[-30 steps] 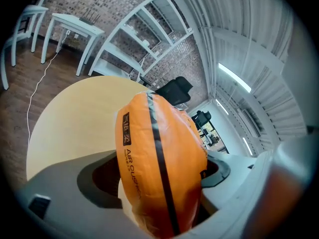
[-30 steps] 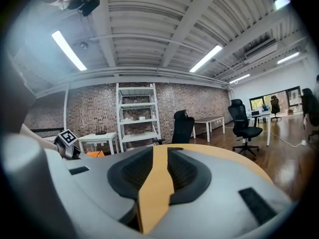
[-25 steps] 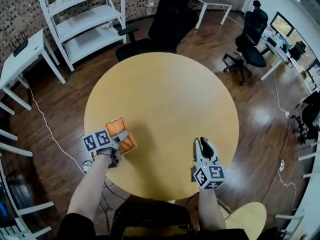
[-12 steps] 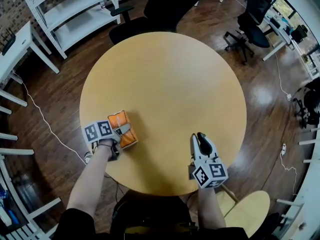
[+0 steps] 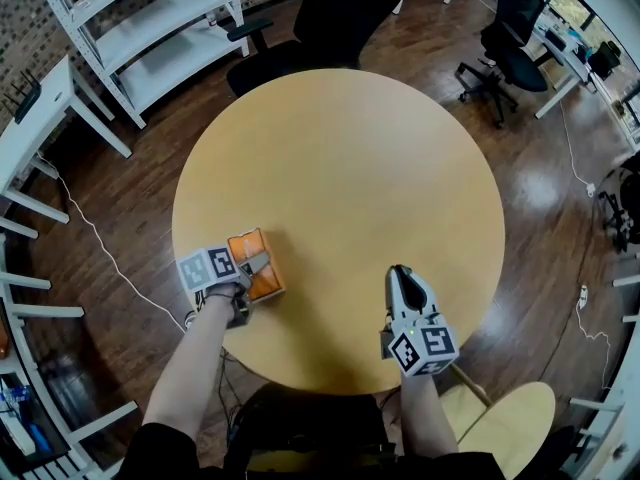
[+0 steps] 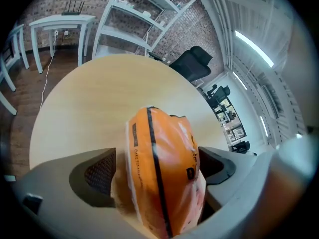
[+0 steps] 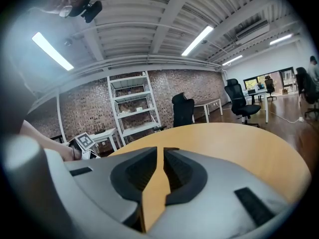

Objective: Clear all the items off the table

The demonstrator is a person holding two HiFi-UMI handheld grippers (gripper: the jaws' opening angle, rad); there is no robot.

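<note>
At the near edge of the bench (image 5: 340, 168), the right gripper (image 5: 401, 276) points forward on a straight forearm, its empty jaws closing to a sliver. Farther left, the angled left gripper (image 5: 252, 270) is opening around an orange packet (image 6: 162, 173) on the bench, probably to reset its hold.

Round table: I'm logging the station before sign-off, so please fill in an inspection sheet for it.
Surface: round wooden table, holding one item.
Job's things: orange packet near the left edge.
Clutter: nothing seen.
Grippers: left claw opening, packet between its jaws; right claw closing, empty, over the near edge.
Cables: white cable on the floor at left.
Surroundings: white shelving, black office chair, wood floor.
</note>
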